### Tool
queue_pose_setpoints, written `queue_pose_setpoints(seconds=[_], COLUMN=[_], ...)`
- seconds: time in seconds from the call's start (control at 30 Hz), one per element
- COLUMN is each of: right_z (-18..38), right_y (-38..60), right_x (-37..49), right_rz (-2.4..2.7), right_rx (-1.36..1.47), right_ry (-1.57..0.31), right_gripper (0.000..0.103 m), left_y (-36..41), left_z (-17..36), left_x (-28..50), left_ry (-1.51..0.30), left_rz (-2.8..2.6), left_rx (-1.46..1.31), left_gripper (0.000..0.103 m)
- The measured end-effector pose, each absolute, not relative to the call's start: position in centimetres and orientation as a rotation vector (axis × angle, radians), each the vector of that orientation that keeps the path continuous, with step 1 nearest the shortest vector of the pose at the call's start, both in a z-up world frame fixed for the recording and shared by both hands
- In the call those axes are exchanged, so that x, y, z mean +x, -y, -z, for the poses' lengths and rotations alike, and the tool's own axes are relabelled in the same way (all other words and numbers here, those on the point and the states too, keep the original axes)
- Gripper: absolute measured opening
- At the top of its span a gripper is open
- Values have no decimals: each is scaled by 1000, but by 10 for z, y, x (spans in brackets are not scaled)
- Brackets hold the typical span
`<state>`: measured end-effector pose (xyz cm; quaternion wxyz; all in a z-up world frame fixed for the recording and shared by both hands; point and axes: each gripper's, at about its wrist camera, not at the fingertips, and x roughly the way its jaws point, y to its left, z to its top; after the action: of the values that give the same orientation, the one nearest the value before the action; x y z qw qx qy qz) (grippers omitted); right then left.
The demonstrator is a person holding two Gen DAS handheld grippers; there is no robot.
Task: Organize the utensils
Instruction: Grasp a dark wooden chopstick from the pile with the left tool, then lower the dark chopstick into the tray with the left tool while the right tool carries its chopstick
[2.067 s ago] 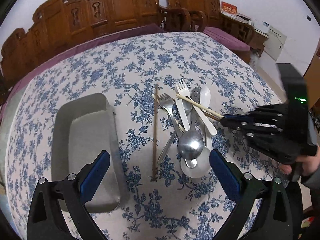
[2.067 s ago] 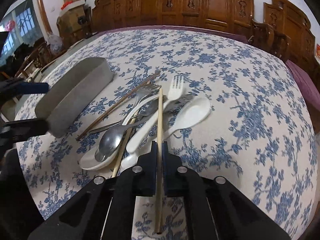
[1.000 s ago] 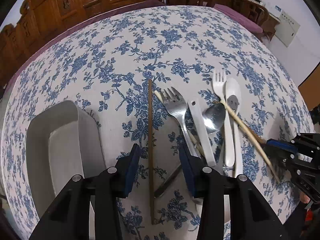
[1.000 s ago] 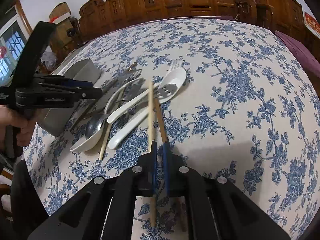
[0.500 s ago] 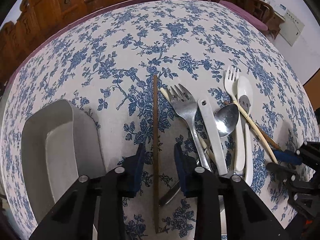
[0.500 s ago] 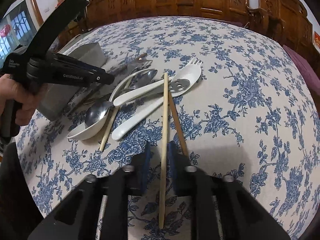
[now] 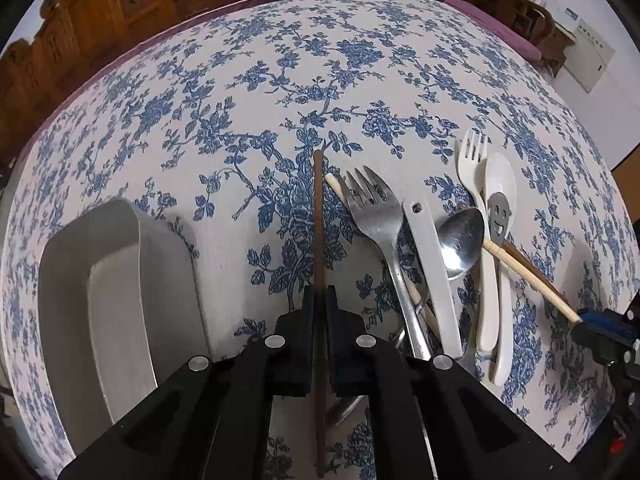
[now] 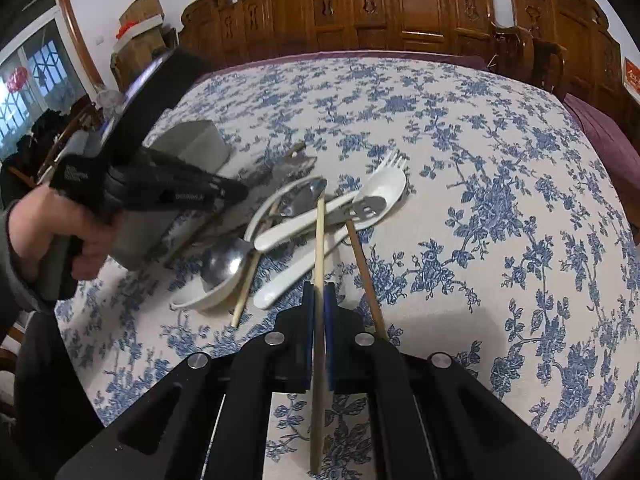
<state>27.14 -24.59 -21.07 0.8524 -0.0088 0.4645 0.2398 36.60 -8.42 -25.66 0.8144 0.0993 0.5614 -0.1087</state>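
Two grippers each pinch one chopstick over a floral tablecloth [image 7: 280,80]. The left gripper [image 7: 319,294] is clamped tight on a dark brown chopstick [image 7: 318,208], which runs straight away from it, just left of a metal fork [image 7: 378,220]. A grey tray [image 7: 116,280] sits at the near left, apart from the utensil pile. The right gripper [image 8: 318,292] has its blue pads pressed on a pale wooden chopstick [image 8: 319,240], whose far tip reaches the pile. A second brown chopstick [image 8: 362,268] lies just right of it. White plastic spoon [image 8: 384,188], steel spoon [image 8: 226,260] and other cutlery lie crossed in the middle. A hand [image 8: 52,232] grips the left tool's handle.
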Motion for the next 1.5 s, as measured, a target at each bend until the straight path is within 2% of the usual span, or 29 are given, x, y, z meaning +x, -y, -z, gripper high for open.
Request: queue_pose_setpoints(seconds=[0.53,0.77,1.13,1.5], right_z=[162,135,120,117], right_y=[226,199,131,103], right_x=[258,258,257,260], right_rz=[-443,-470,-536,-553], right_rx=[-42,-51,-91,-89], right_ry=[-871,-820,-795,-800], right_gripper=[6,6,6,6], left_y=[51,19,-44,-56], left_z=[167,143,162,201], left_x=[327,320,316,325], left_ry=[-1028,-997,-1056,-1141], left_rz=[259,236,164,159], left_rx=[124,97,81,95], left_gripper=[4,4,4,4])
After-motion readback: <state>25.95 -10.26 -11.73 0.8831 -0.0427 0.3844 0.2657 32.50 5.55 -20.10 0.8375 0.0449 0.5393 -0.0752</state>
